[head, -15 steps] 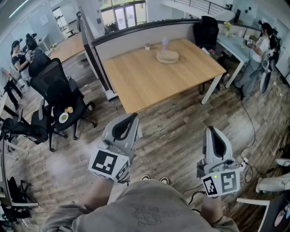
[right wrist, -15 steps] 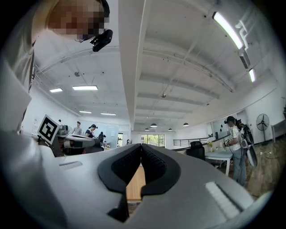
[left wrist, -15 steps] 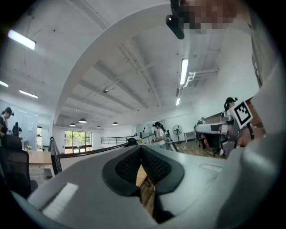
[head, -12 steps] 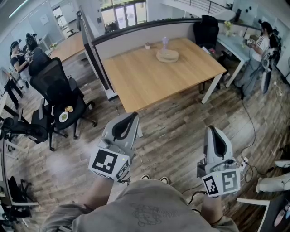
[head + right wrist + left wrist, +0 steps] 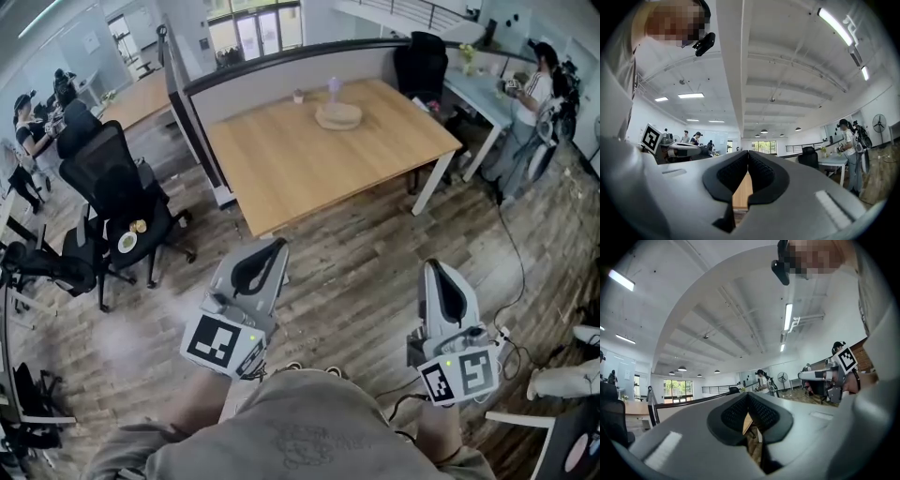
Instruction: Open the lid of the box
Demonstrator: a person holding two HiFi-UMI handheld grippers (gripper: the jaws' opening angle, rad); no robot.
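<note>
A round, flat, pale box [image 5: 337, 115] with its lid on lies at the far side of a wooden table [image 5: 319, 164]. Both grippers hang over the wood floor close to my body, well short of the table. My left gripper [image 5: 275, 246] is shut with nothing between its pads, and its tip points toward the table's near corner. My right gripper [image 5: 436, 269] is likewise shut and empty. In the left gripper view the left gripper [image 5: 748, 397] shows only a sliver of table through the closed pads. The right gripper view shows the right gripper [image 5: 748, 157] the same way.
A small pale bottle [image 5: 333, 87] and a cup [image 5: 297, 95] stand behind the box. A black office chair [image 5: 117, 187] with a plate on its seat stands at the left. A partition [image 5: 281, 66] backs the table. A person [image 5: 534, 103] stands at the right; cables [image 5: 511, 272] cross the floor.
The head view has shifted slightly, so the table and box sit a little further left in the picture. Both grippers stay shut and keep their places.
</note>
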